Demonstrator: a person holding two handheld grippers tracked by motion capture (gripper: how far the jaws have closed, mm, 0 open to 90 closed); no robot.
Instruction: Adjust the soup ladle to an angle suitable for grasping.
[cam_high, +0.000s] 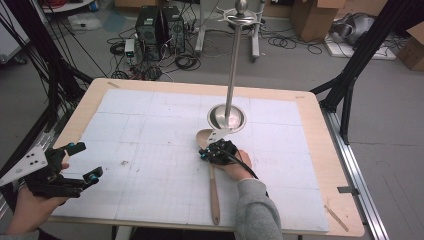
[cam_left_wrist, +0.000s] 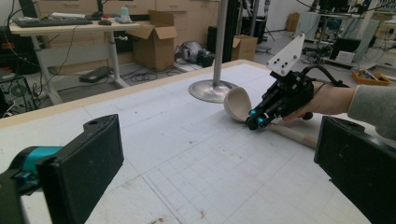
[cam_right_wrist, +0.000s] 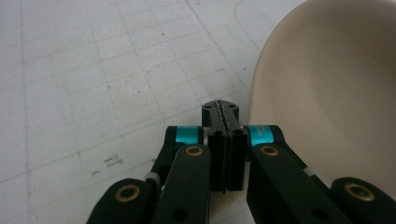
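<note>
wooden ladle, pre-grasp

item: wooden ladle (cam_high: 212, 170) lying mid-table, bowl toward the far edge beside the stand base (cam_high: 226, 118), handle pointing to the near edge.
right gripper (cam_high: 216, 152): jaws pressed together, empty, just beside the bowl.
left gripper (cam_high: 82, 162): wide, idle near the near-left corner.
step, judged: approach. next: part the jaws, straddle the handle.

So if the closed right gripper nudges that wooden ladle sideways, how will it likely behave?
The wooden ladle looks rigid, so it should move as one piece. Its rounded bowl probably lets it pivot or rock rather than slide straight. The shut right gripper sits beside the bowl, so the long handle may swing.
</note>
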